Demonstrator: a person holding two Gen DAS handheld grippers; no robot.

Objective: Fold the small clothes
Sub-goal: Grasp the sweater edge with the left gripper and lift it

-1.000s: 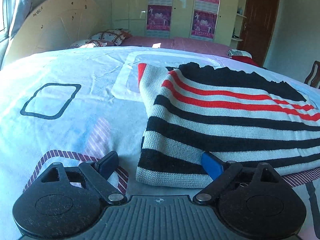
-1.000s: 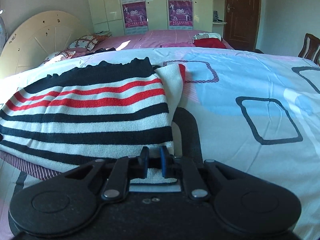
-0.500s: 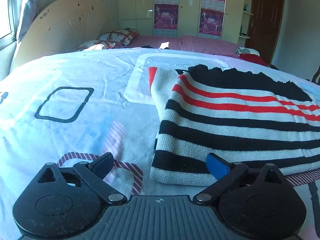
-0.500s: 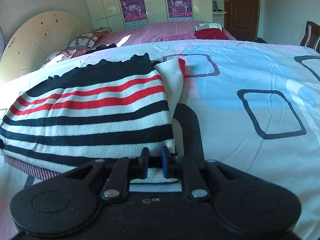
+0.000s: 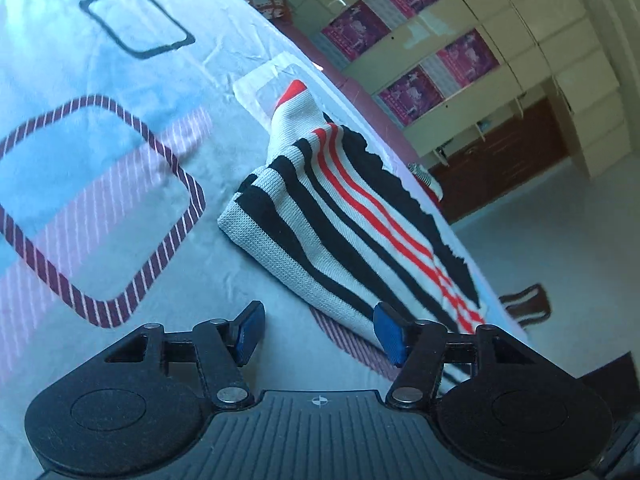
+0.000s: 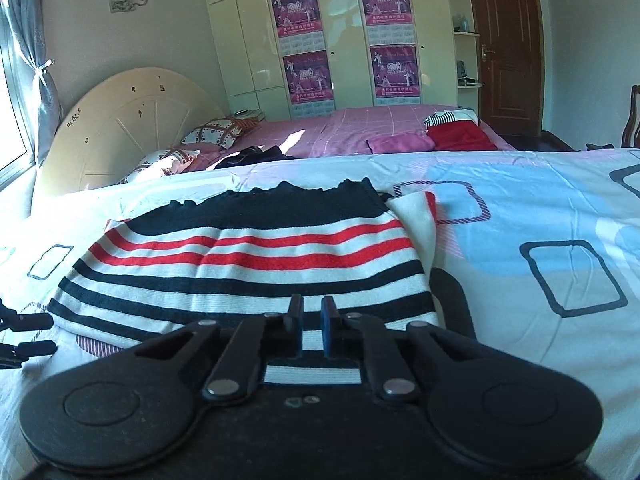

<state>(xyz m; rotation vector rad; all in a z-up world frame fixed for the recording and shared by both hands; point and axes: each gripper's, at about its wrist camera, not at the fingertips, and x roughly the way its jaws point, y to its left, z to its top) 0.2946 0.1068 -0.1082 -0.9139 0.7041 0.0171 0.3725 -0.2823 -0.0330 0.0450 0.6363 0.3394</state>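
The left gripper [image 5: 316, 330] had rolled sideways since a second earlier, its jaws just closing to half-wide over bare sheet [image 5: 100, 184], nothing between them. The right gripper [image 6: 311, 322] stayed pinched on the sweater's [image 6: 248, 264] near hem, lifting it, probably to start a fold. The sweater lay on the bed; the hem under the right jaws was hidden.

The right gripper [image 6: 311, 322] is clamped on the near hem of the striped sweater [image 6: 248, 268]. The sweater lies on a patterned bedsheet [image 6: 520, 216]
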